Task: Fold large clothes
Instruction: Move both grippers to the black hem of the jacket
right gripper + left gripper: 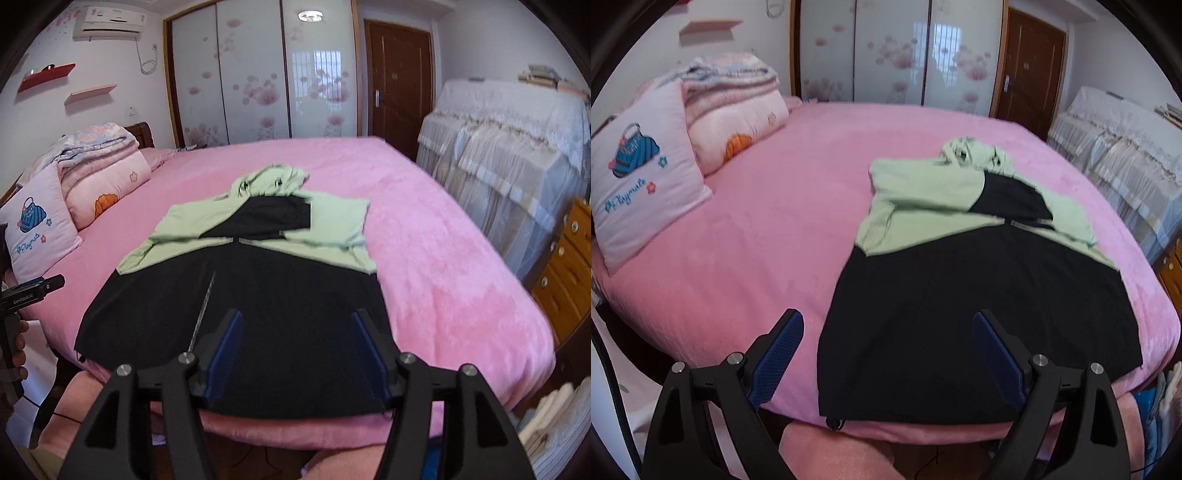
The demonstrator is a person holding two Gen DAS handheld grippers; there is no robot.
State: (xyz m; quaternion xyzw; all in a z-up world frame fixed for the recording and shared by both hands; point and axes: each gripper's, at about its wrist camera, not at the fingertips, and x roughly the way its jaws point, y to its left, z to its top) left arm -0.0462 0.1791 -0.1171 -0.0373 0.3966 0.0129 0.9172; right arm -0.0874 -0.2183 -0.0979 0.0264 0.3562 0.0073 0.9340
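While the bed (443,236) fills both views under its pink cover, the hoodie (236,295) lies flat across the near half of it, hood (273,181) pointing away from us and black hem at the near edge. We note a pale green upper part, a black lower body, and both sleeves already laid in across the chest, so we judge the side folds done and the lengthwise fold next.

Left gripper (888,354): jaws spread wide, nothing between them, hanging over the hem's left corner. Right gripper (297,350): jaws apart, nothing pinched; black cloth shows beyond them, but the pads do not press on it.

To do this step well, we would take the hem at its two corners, one gripper each, catching every layer. Lift both corners evenly, carry the hem up toward the hood, and lay it down square so the tucked sleeves stay put. The plush cover may drag on the cloth, so lift clear rather than slide.

Pillow (642,177) at the bed's head, beside the stacked quilts (735,107): embroidered handbag and the word "Playmate". In the right wrist view the left gripper's black body (26,295), held in a hand (18,354), carries small white lettering, too small to read surely.
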